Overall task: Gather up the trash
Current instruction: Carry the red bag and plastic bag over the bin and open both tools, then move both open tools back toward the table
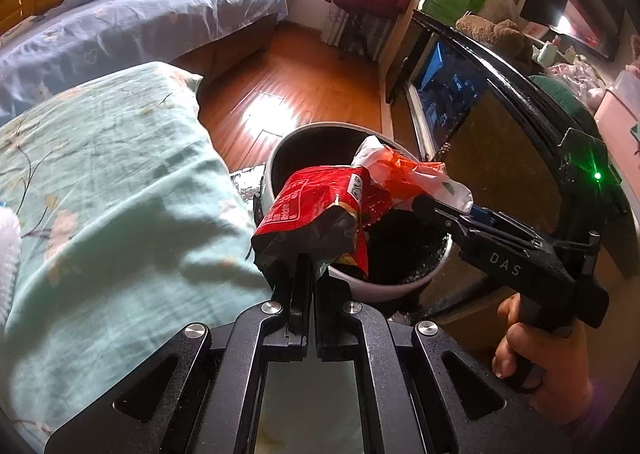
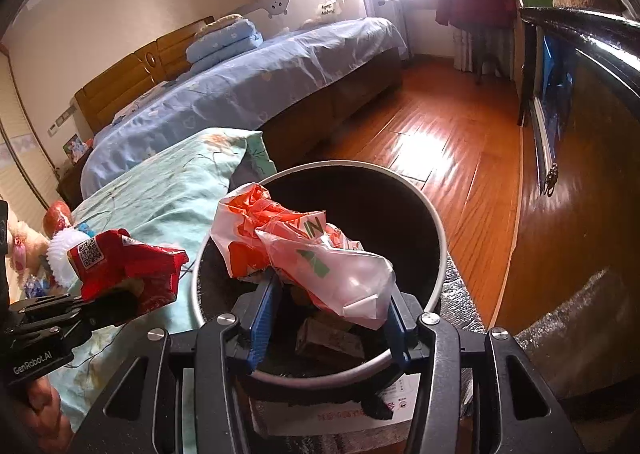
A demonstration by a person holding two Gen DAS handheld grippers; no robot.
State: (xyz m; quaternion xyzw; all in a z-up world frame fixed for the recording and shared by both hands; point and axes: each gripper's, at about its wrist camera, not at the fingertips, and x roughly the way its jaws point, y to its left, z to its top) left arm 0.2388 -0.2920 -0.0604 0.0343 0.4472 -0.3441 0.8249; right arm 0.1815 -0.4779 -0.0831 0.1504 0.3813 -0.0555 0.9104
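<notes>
Left gripper (image 1: 306, 254) clenched on a red wrapper (image 1: 312, 210) at frame centre, over the near rim of a white bin (image 1: 384, 290). Right gripper (image 2: 328, 310) grasping a crumpled orange-and-white bag (image 2: 304, 254) above the bin's dark mouth. Green-sheeted bed (image 1: 112, 190) at left.

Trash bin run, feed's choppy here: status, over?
Left gripper shut on red wrapper. Right gripper holds plastic bag over bin. Nothing blocking.
</notes>
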